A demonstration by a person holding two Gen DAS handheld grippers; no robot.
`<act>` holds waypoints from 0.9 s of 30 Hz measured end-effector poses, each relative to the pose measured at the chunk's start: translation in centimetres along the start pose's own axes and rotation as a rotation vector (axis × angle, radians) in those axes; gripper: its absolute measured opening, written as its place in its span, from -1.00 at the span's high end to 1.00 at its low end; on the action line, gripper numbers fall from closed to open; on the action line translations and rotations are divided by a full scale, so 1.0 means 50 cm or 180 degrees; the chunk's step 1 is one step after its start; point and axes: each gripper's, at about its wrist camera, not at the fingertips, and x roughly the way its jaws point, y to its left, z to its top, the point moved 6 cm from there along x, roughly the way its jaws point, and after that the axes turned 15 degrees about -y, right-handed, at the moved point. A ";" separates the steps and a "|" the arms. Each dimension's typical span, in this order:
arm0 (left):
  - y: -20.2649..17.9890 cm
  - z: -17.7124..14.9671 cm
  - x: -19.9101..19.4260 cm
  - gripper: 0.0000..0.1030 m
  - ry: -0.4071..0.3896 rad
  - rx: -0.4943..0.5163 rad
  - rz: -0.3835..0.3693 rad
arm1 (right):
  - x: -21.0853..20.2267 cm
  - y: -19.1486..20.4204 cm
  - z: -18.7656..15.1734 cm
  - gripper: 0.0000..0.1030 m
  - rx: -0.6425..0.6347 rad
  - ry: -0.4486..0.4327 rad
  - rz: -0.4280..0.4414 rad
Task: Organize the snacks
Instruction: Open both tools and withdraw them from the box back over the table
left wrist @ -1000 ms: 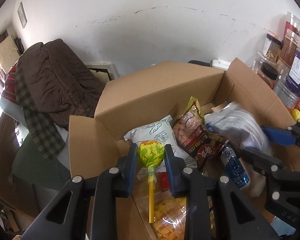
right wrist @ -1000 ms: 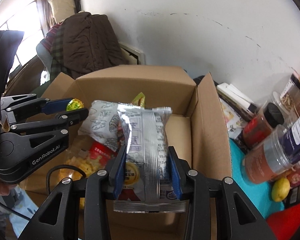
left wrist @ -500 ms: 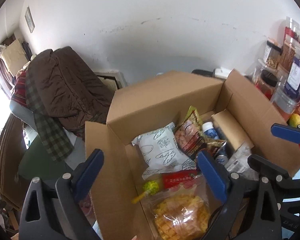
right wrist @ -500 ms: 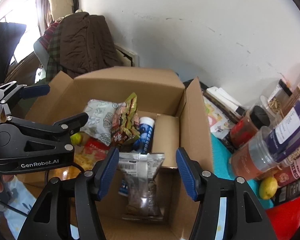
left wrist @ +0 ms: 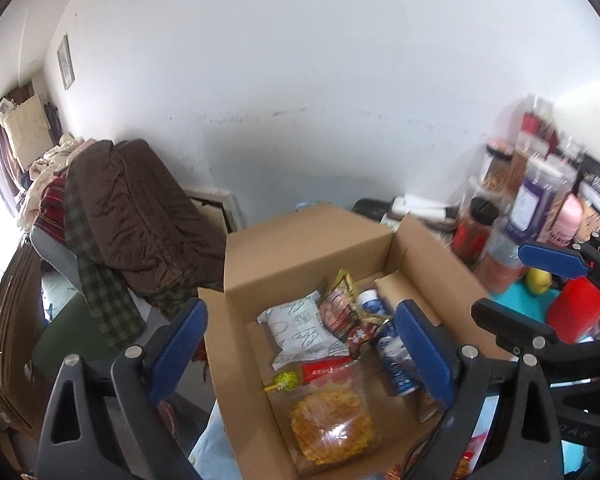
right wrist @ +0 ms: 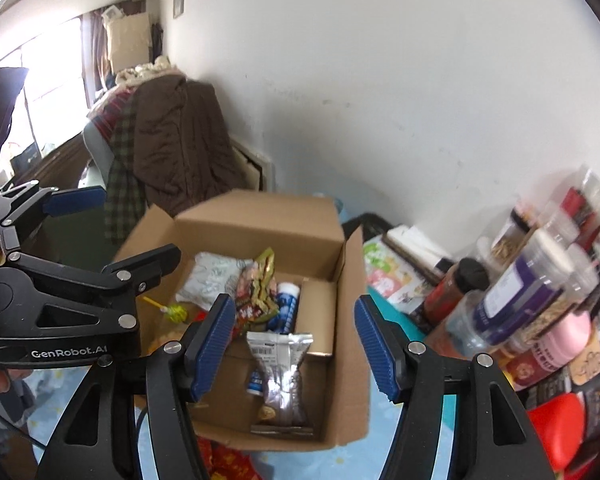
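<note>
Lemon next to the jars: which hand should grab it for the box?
Probably the right. The lemon lies on the right of the box, by the jars. The right gripper is nearest it. Both grippers are open and empty; the left gripper is over the box's far side.

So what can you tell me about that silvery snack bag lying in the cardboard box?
The silvery snack bag is a shiny foil pouch with a crimped top seam, a white barcode label near the top and a dark lower half. It lies flat on the floor of the cardboard box, top end toward the far wall, near the box's right side. A small blue and white packet peeks out from under its left edge. Nothing grips it; the open blue fingers stand clear above it.
</note>
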 end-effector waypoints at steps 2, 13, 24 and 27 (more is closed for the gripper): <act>-0.002 0.014 -0.026 -0.87 -0.0073 -0.0008 -0.0012 | -0.027 0.003 0.017 -0.25 -0.0017 -0.0089 -0.0010; -0.025 0.074 -0.178 -0.87 -0.0493 0.0037 -0.0089 | -0.169 0.022 0.068 -0.28 -0.0103 -0.0473 -0.0075; -0.064 0.065 -0.304 -0.87 -0.0751 0.0125 -0.0287 | -0.311 0.032 0.062 -0.35 -0.0096 -0.0763 -0.0143; -0.076 0.049 -0.328 -0.87 -0.0768 0.0157 -0.0348 | -0.341 0.036 0.045 -0.36 -0.0096 -0.0796 -0.0169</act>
